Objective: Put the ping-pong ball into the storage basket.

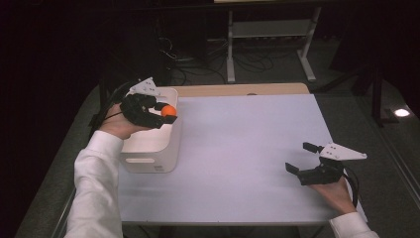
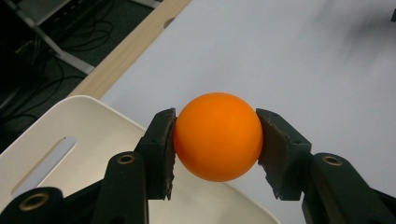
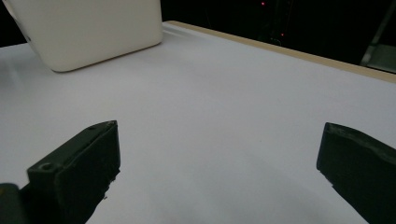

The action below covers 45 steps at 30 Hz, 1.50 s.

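Clamping an orange ball [image 2: 217,136] between its pads, the left gripper [image 1: 166,113] hangs above the white bin's [image 1: 148,148] right rim; the right gripper [image 1: 301,157], wide open and empty, sits well right of the bin.

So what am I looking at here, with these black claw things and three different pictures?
A person in white sleeves holds a hand-operated grasping tool in each hand; there is no robot arm. The high view looks down on the white table from above. The other two pictures come from small cameras riding on each tool, looking along its black jaws. The left tool is clamped on a smooth orange ball, held over the rim of a cream plastic bin at the table's left side. The right tool is open and holds nothing, low over the bare table at the right.
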Each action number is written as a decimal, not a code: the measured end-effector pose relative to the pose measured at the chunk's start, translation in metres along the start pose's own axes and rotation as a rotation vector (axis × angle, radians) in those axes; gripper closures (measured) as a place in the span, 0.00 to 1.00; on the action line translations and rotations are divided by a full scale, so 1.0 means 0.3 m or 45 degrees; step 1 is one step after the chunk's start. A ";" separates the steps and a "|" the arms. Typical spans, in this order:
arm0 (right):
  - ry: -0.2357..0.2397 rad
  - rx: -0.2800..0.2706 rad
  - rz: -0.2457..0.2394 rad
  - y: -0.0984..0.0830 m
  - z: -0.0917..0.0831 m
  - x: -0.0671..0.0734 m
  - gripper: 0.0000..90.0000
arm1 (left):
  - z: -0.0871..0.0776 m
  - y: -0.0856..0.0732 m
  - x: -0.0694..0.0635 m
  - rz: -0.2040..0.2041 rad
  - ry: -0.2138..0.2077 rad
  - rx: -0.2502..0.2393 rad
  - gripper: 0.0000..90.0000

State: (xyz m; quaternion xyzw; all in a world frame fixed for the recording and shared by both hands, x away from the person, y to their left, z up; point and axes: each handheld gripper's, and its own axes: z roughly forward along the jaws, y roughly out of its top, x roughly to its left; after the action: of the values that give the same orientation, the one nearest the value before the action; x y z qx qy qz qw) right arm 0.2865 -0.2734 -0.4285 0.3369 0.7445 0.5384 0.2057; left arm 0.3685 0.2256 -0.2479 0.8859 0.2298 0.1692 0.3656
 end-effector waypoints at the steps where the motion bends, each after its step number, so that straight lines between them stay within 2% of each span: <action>1: 0.000 0.000 0.000 0.000 0.000 0.000 0.00 | 0.000 0.000 0.000 0.000 0.000 0.000 0.55; 3: 0.000 0.006 0.005 -0.001 0.000 0.000 0.00 | -0.011 -0.013 0.007 -0.023 -0.001 -0.032 0.55; 7: 0.000 0.009 0.003 -0.001 0.000 0.002 0.00 | -0.015 -0.034 0.009 -0.041 0.006 -0.045 0.55; 16: 0.002 0.010 0.002 -0.002 0.003 0.002 0.00 | -0.038 -0.068 0.003 -0.053 0.036 -0.089 0.55; 29: 0.002 0.022 -0.006 -0.003 0.005 0.004 0.00 | -0.038 -0.139 0.009 -0.089 0.044 -0.055 0.55; 45: 0.005 0.030 -0.004 -0.004 0.008 0.004 0.00 | -0.019 -0.178 0.016 -0.107 0.025 0.006 0.56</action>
State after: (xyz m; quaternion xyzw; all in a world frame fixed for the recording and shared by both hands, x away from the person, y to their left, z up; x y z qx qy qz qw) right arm 0.2868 -0.2711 -0.4305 0.3370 0.7518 0.5298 0.2010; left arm 0.3546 0.2650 -0.2821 0.8747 0.2708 0.1618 0.3681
